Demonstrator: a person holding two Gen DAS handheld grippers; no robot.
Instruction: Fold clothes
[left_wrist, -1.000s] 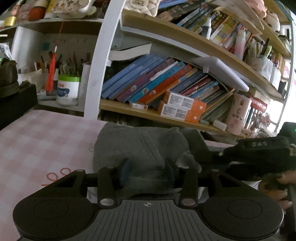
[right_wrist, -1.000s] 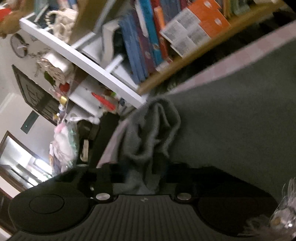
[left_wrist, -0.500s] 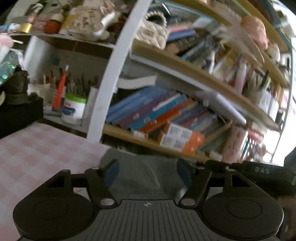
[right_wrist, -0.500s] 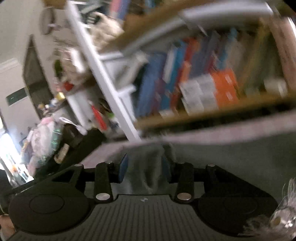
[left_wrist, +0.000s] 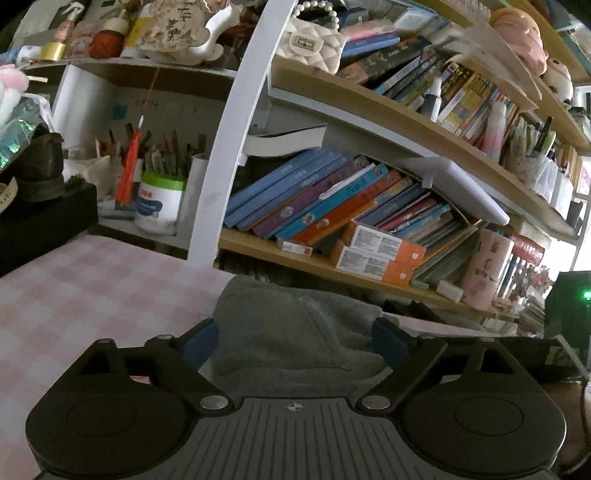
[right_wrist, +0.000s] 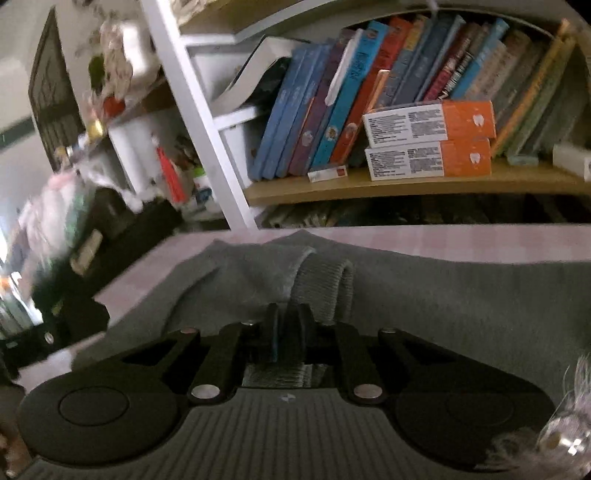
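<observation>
The grey garment (left_wrist: 295, 332) lay bunched across the lower middle on your pink-checked desk (left_wrist: 74, 295). Your left tongs (left_wrist: 295, 336) had just been opening, straddling it unpinched. Your right tongs (right_wrist: 288, 325) looked clamped together, seemingly empty, beside the ribbed cuff (right_wrist: 325, 284).

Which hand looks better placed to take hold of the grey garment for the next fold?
Likely the left gripper: its jaws, just opening, stand wide around the grey garment. The right gripper has just shut, seemingly empty.

Home room — crammed bookshelves (left_wrist: 369, 206)
</observation>
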